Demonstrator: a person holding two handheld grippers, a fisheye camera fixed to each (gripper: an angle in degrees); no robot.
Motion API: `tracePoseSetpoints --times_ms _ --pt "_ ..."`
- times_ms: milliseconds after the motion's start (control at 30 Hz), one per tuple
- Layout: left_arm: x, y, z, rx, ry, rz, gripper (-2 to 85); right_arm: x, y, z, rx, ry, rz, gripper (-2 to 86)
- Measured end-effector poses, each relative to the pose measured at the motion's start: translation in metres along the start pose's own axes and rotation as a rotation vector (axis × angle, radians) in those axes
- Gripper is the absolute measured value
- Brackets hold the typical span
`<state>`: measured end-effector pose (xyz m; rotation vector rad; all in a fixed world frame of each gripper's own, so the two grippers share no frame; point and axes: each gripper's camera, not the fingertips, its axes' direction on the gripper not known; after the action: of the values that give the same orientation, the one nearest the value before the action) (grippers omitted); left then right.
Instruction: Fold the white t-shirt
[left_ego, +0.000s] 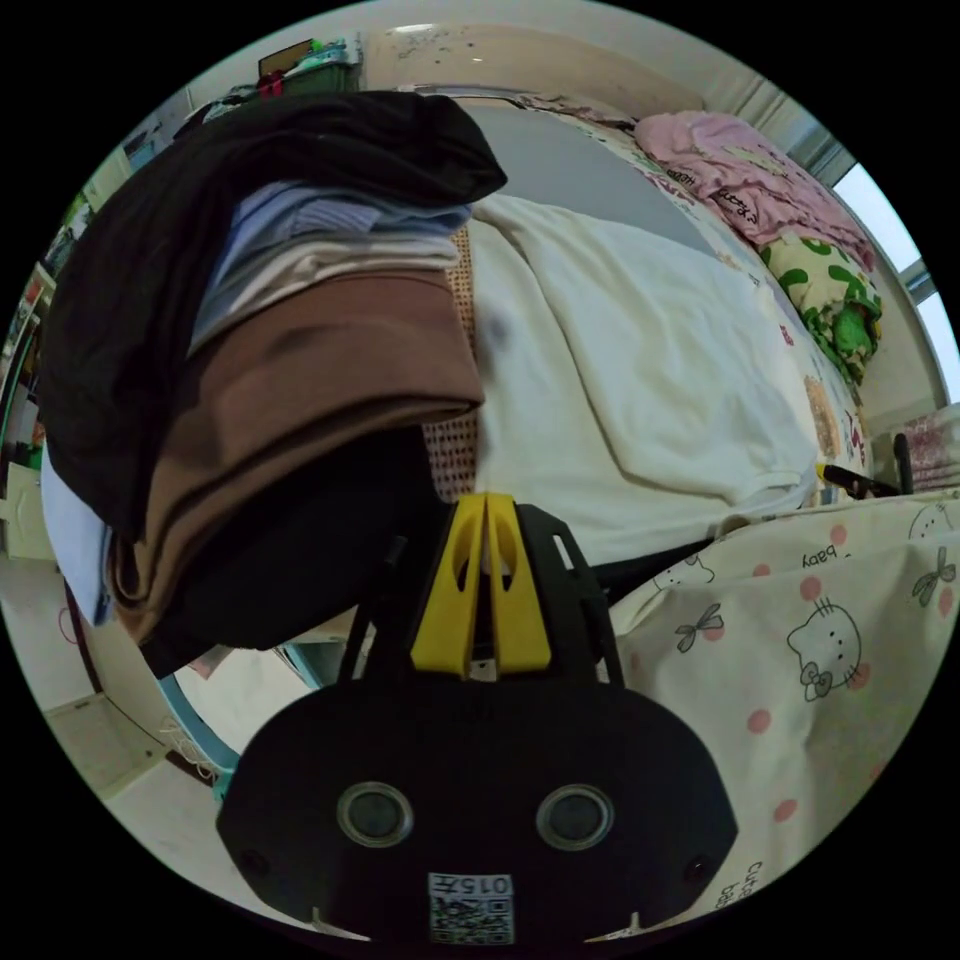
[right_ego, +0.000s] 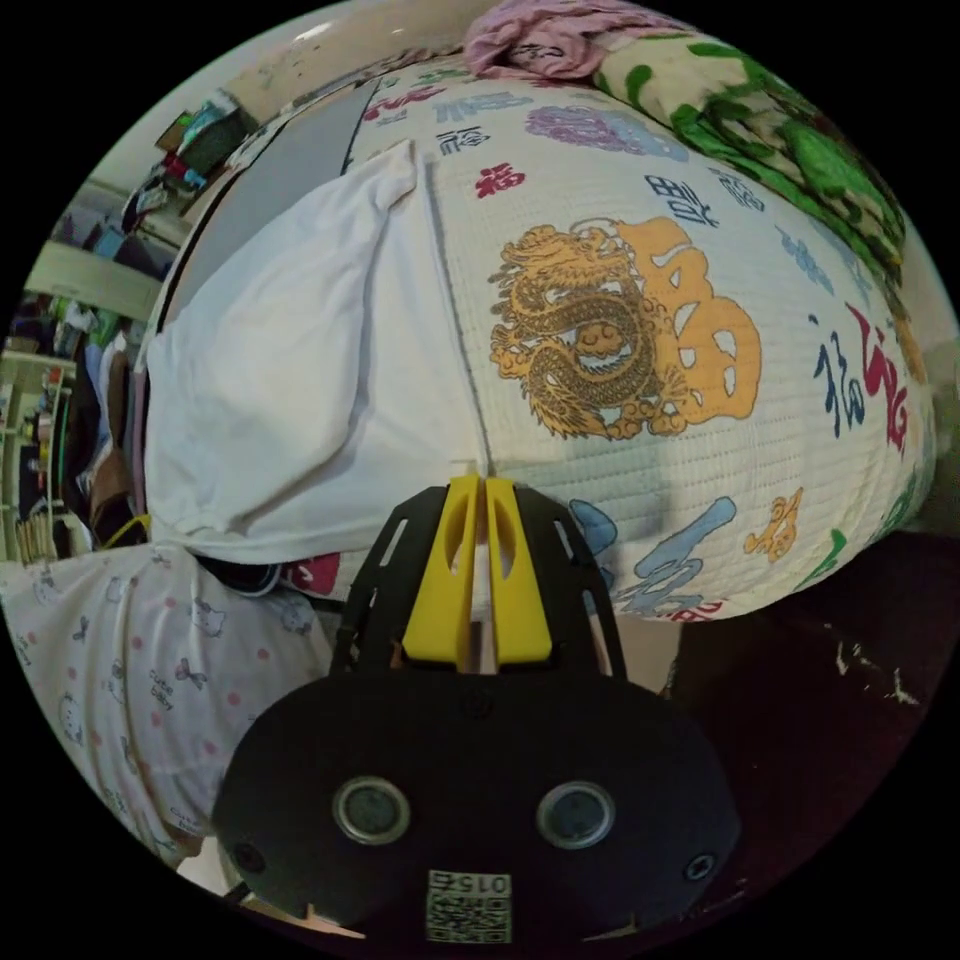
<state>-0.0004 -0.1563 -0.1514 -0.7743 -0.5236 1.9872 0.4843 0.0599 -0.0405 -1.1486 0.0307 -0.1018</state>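
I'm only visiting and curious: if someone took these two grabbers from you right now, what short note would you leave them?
Left gripper: jaws together, at the near edge of the white t-shirt; whether it pinches cloth, I cannot tell.
Right gripper: jaws together, at the shirt's other near edge, same doubt.
The shirt lies spread on the bed's patterned cover, one side already turned in. A stack of clothes sits beside it.
Done: shirt laid out, likely one fold.
Left: the remaining folds, probably bringing the near edge across.
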Motion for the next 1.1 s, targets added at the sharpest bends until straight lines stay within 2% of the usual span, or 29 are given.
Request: tracePoseSetpoints --times_ms 367,567,667,767,967,1100 --pt "0.041 0.001 -0.015 -0.028 -0.151 0.141 -0.5 0.04 0.038 0.024 0.021 0.024 -0.055 1.0" --pt "0.043 -0.007 -0.033 0.016 -0.043 0.115 -0.3 0.091 0.086 0.023 0.073 -0.108 -0.054 3.8" --pt "0.055 -0.008 -0.059 0.113 -0.033 0.189 -0.1 0.084 0.119 0.004 0.197 -0.105 -0.172 5.0" --pt "0.082 -0.017 -0.08 0.192 -0.002 0.355 0.5 0.055 0.134 -0.006 0.277 -0.079 -0.342 6.0" --pt "0.142 -0.071 -0.068 0.168 0.176 0.597 3.3 -0.024 0.122 0.02 0.21 -0.117 -0.726 9.0" --pt "0.186 -0.101 -0.038 0.048 0.284 0.82 7.3 -0.051 0.111 0.063 0.09 -0.111 -0.856 10.5"
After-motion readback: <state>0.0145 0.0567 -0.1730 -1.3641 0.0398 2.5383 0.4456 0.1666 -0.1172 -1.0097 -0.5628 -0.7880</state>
